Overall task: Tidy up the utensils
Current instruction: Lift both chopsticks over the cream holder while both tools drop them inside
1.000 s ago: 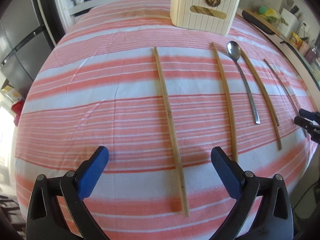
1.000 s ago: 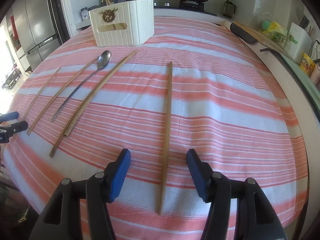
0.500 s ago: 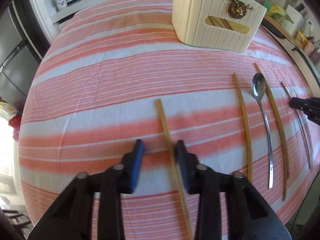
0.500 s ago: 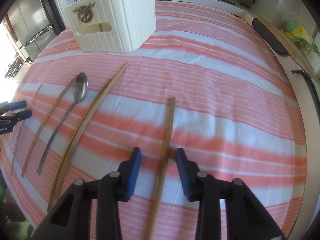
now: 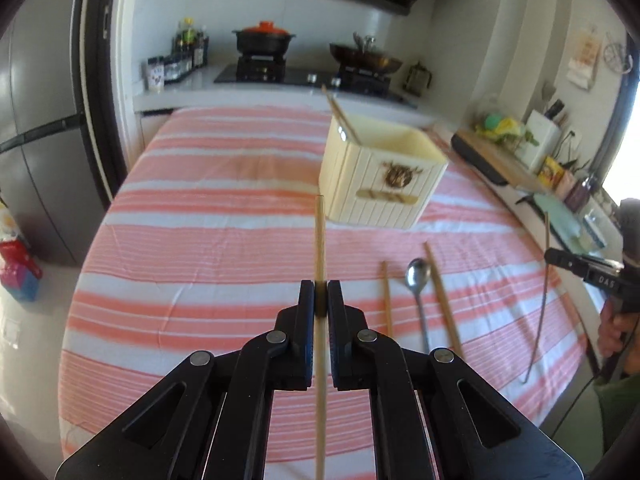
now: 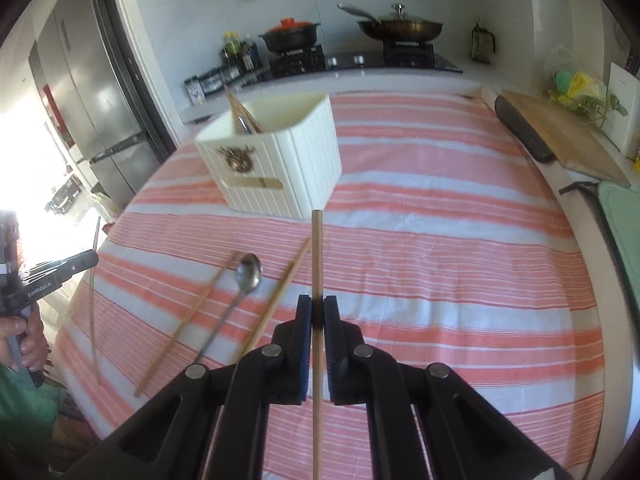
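on the counter [image 6: 440, 264] the utensil holder [image 6: 280, 168] stands at the far side with chopsticks [image 6: 240, 114] in it. nearer lies a spoon [image 6: 248, 276] between two chopsticks, one on its left [image 6: 188, 316], one on its right [image 6: 280, 292].

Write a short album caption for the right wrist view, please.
Right gripper clamps a wooden chopstick, pointing toward the cream utensil holder.

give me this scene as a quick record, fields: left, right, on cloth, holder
left: left gripper shut on a chopstick, lifted off the cloth
right: right gripper shut on another chopstick, also lifted
on cloth: spoon between two chopsticks
holder: cream holder, utensils already standing in it
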Motion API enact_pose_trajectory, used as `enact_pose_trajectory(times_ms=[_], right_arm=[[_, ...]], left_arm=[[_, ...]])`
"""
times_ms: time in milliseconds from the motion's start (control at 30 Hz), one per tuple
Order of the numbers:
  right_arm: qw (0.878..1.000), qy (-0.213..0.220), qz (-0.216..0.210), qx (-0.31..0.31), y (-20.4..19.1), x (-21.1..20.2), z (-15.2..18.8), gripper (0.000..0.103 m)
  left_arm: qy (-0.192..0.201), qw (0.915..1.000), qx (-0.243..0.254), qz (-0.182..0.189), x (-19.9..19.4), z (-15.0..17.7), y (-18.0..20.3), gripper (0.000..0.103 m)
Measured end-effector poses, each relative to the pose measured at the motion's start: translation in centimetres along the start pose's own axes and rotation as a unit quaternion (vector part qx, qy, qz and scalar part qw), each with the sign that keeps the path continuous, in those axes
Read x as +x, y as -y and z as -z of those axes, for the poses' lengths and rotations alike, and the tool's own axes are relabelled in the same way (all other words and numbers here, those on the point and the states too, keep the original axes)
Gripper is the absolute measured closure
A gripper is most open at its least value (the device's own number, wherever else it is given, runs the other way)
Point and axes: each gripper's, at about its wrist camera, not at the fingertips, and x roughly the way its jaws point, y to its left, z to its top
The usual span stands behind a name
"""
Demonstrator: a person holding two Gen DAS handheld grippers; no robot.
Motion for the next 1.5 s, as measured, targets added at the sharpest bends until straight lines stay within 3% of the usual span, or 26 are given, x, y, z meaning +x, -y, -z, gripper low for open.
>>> enact_pose_trajectory(times_ms=[167,367,733,1000,1267,1367,1500], right_arm=[[0.998,0.064,-0.005,-0.023,-1.9,-4.8,-0.1,0.097],[0.992,0.122,0.005,-0.033,-3.4,-7.4,-1.1,0.098],[0.988,0.148,0.008,-0.035,-3.0,-8.9,-4.7,0.098],[0.984,0.171,0.020,-0.053,-3.0,-8.9,-10.2,0.098],[0.973,0.221,0.010,-0.071,-4.8,-7.1,-18.1,0.098],[0.971,0.225,0.004,-0.081,-5.5,-4.9,-20.2,0.098],[0.980,0.181,0.003,-0.088,-5.6,0.1,-21.9,0.098]], left_arm=[[0.063,0.9978,-0.008,0.020,-4.3,-1.2,0.7,0.098],[0.095,0.9949,-0.010,0.030,-6.1,-2.9,1.4,0.099],[0.103,0.9941,0.004,0.032,-6.6,-5.2,2.2,0.099],[0.154,0.9871,0.010,0.044,-7.2,-11.5,2.7,0.099],[0.206,0.9776,-0.003,0.045,-3.5,-19.8,3.9,0.099],[0.193,0.9801,-0.014,0.044,-0.2,-21.6,4.0,0.099],[0.147,0.9883,-0.024,0.034,5.5,-22.2,3.8,0.099]])
